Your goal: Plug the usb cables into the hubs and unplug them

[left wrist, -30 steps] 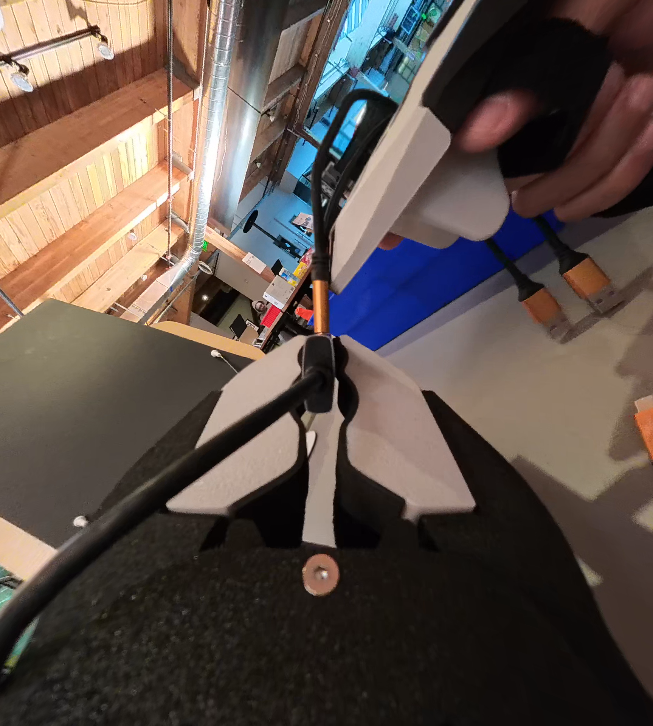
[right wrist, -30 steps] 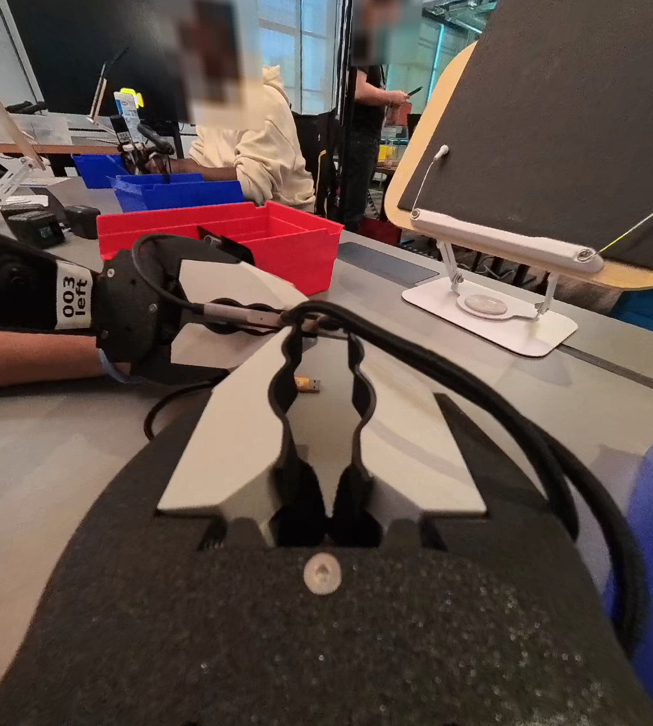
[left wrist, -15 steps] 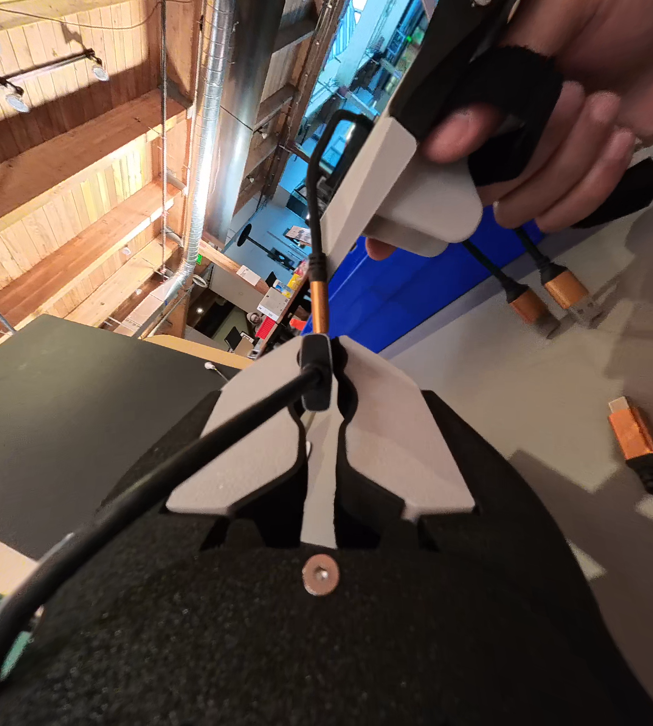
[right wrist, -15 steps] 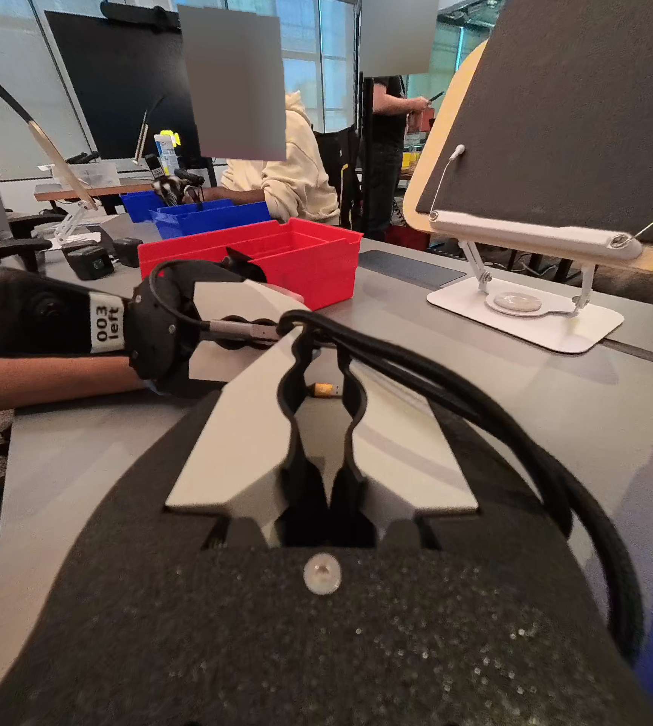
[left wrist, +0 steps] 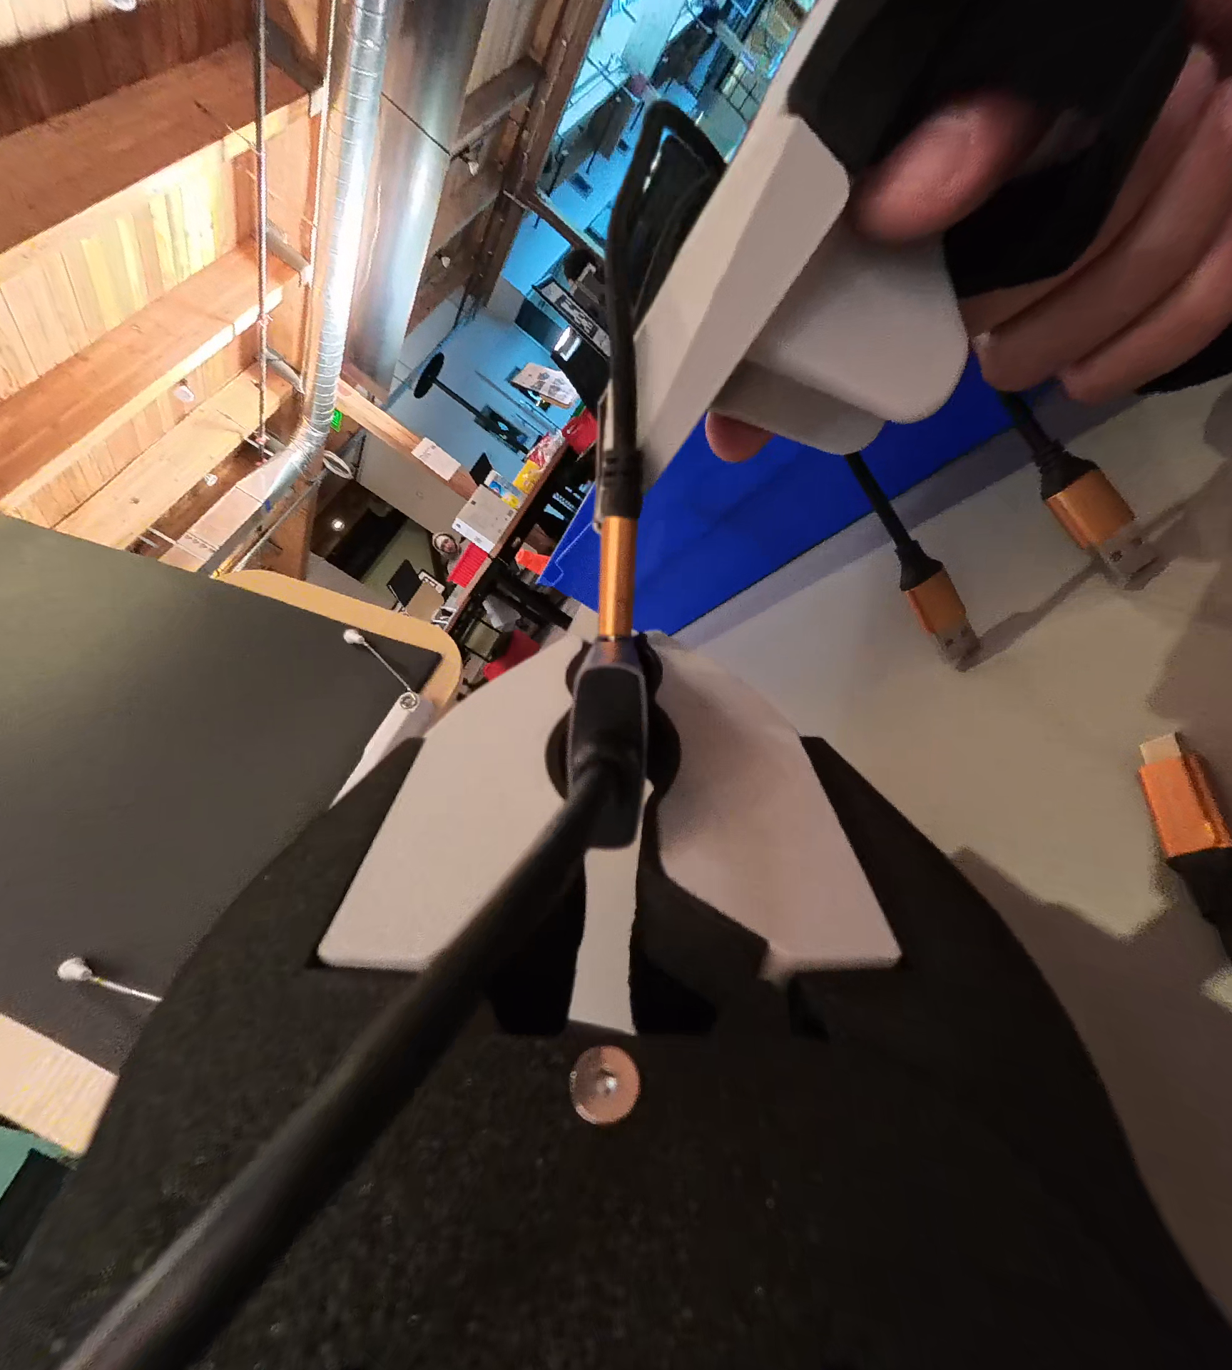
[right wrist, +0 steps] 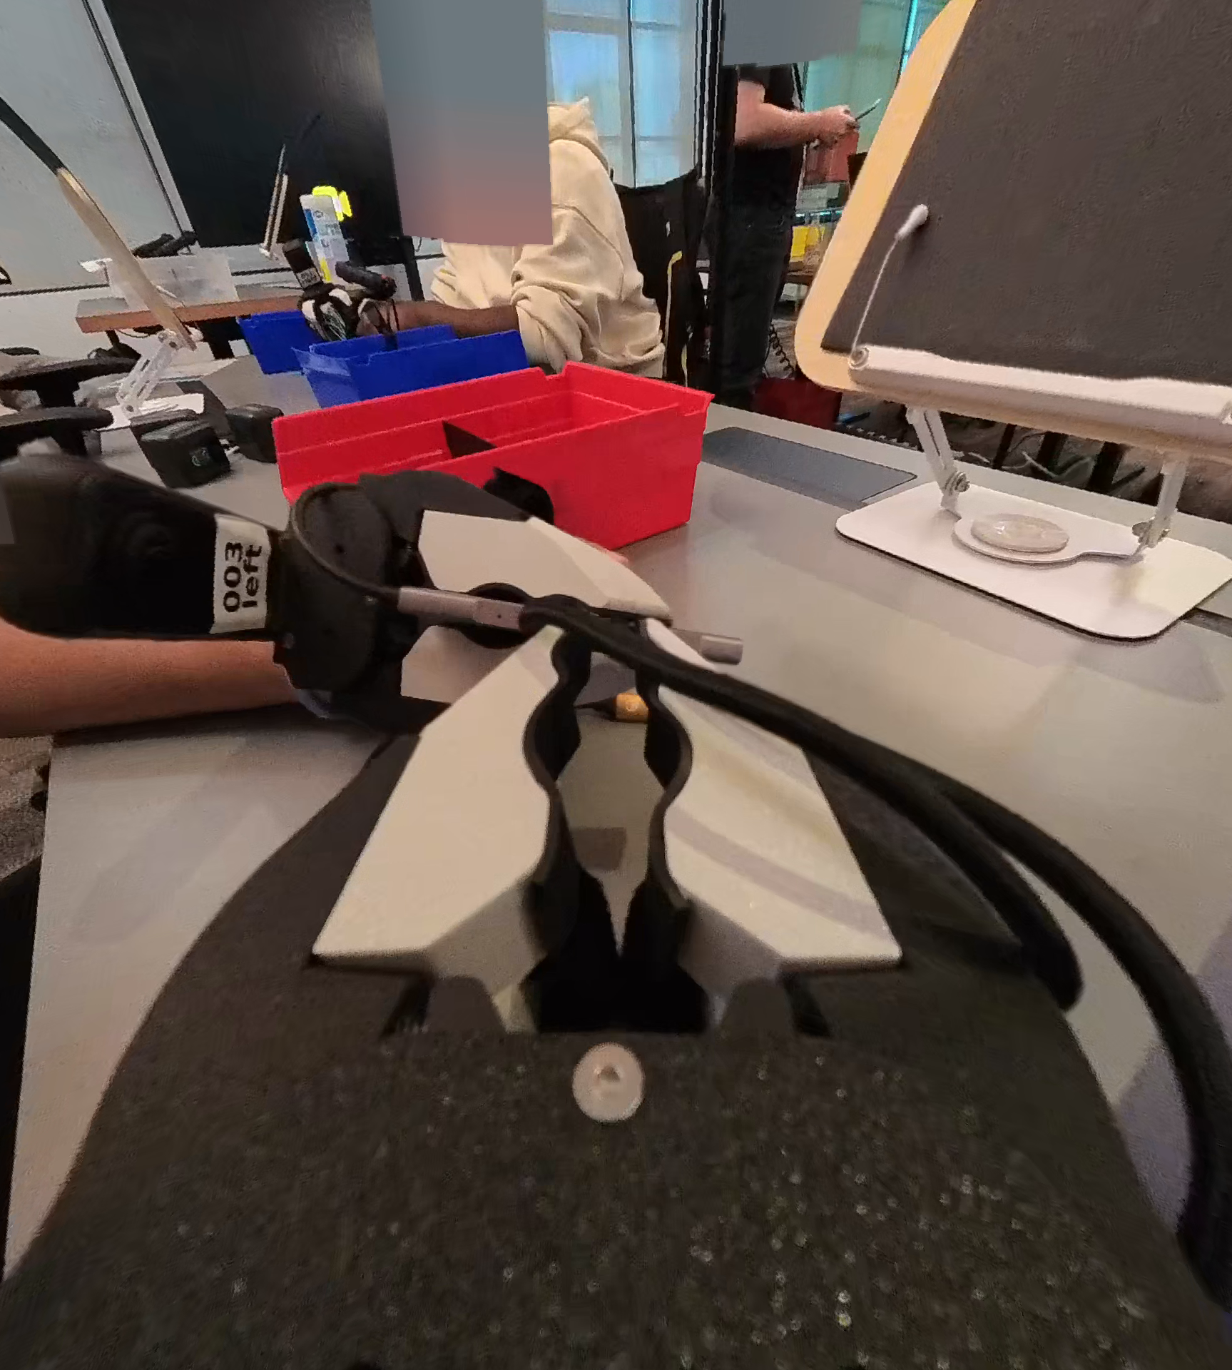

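My left claw (left wrist: pixel 609 712) is clamped on a dark grey connector (left wrist: pixel 607 741). An orange-sleeved plug (left wrist: pixel 614 578) sits in line just beyond its tip, long axis straight ahead; whether they're mated or just touching I can't tell, the join's hidden. That plug's black cable (left wrist: pixel 624 296) runs up to my right claw (right wrist: pixel 609 667), which grips the cable (right wrist: pixel 820 749) at its tips, fingers otherwise gapped. Right claw is nearer the cable, left nearer the connector. Spare orange plugs (left wrist: pixel 1183 808) lie on the grey worktop (left wrist: pixel 968 741), red bin (right wrist: pixel 524 460) behind. Cable's far end is cut off.
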Action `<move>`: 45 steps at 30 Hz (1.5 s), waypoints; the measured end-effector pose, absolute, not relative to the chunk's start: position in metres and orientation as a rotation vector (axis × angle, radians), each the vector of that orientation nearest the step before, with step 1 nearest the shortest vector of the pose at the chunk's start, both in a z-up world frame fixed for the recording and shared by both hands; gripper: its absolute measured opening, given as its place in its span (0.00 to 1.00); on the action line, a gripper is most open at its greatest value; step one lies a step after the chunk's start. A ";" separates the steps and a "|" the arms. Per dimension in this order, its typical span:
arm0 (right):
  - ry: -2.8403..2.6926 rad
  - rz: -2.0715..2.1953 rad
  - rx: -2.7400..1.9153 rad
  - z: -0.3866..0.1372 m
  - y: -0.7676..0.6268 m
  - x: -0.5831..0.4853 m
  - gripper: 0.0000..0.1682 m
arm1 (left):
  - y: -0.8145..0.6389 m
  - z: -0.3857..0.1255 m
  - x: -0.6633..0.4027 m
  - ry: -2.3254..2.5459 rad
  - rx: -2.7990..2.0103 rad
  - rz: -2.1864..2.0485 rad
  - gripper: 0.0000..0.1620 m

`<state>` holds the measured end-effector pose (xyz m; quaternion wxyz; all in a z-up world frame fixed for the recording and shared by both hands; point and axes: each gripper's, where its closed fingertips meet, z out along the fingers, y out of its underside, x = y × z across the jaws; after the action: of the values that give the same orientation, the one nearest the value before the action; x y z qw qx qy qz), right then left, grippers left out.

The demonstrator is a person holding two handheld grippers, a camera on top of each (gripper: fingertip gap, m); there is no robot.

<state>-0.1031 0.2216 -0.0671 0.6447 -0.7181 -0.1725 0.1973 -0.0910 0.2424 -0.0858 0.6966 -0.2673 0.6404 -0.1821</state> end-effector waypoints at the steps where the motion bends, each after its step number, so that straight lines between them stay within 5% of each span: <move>1: -0.398 0.431 -1.654 -0.069 0.222 -0.103 0.06 | 0.244 -0.086 -0.091 1.426 -0.601 -0.392 0.06; 28: -0.285 0.445 -1.721 -0.076 0.254 -0.101 0.04 | 0.277 -0.092 -0.090 1.386 -0.762 -0.387 0.06; 36: -1.061 0.409 -2.022 -0.159 0.181 -0.141 0.20 | 0.332 -0.078 -0.111 1.173 -1.024 -0.550 0.06; 41: -1.053 0.403 -2.128 -0.196 0.178 -0.132 0.19 | 0.333 -0.081 -0.110 1.191 -1.013 -0.533 0.06; 45: -1.152 0.297 -2.089 -0.195 0.173 -0.132 0.06 | 0.330 -0.083 -0.109 1.204 -1.004 -0.529 0.06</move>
<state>-0.1316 0.1726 -0.1952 0.3605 -0.8106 -0.4469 0.1153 -0.1088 0.3298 -0.0828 0.6767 -0.4467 0.5358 -0.2354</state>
